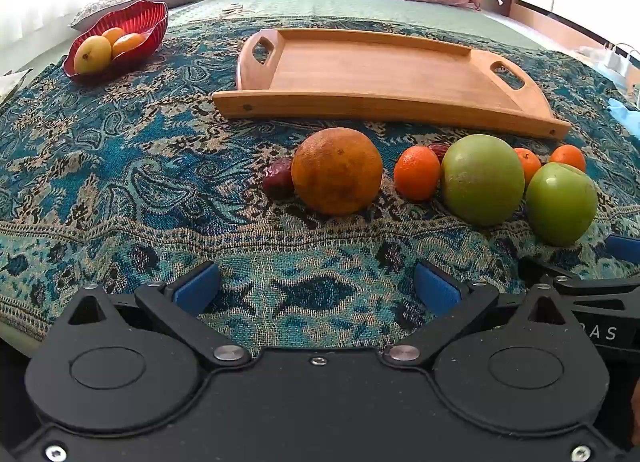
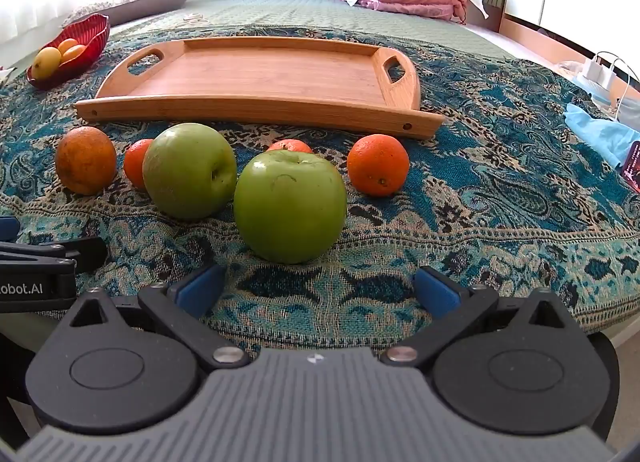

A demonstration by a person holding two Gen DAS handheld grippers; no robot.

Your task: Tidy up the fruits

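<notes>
Fruit lies in a loose row on a bed spread with a blue paisley cloth [image 1: 120,181], in front of one wooden tray [image 1: 380,73] whose floor is bare. Counted from the left wrist view: one large brownish orange [image 1: 337,170], two green apples [image 1: 482,178] [image 1: 561,203], three small tangerines [image 1: 417,172] [image 1: 529,163] [image 1: 568,157], and two dark red dates [image 1: 279,181] [image 1: 439,149], one tucked against the big orange, the other half hidden behind the nearer apple. One red bowl [image 1: 132,21] stands at the far left corner of the cloth, holding three yellow-orange fruits.

Open cloth runs between the fruit row and both grippers, and a wide bare stretch lies left of the big orange toward the bowl. The cloth's fringed edge drops off the bed at the lower right of the right wrist view; a light blue cloth [image 2: 596,133] and a white charger [image 2: 600,69] sit by the bed's right edge.

The left gripper [image 1: 318,288] hangs over the cloth with its jaws spread wide and nothing between them, the big orange ahead and slightly right. The right gripper [image 2: 318,286] is likewise spread wide and empty, with the nearest green apple [image 2: 290,205] straight ahead, just beyond its blue pads [image 2: 200,290], not touching.
</notes>
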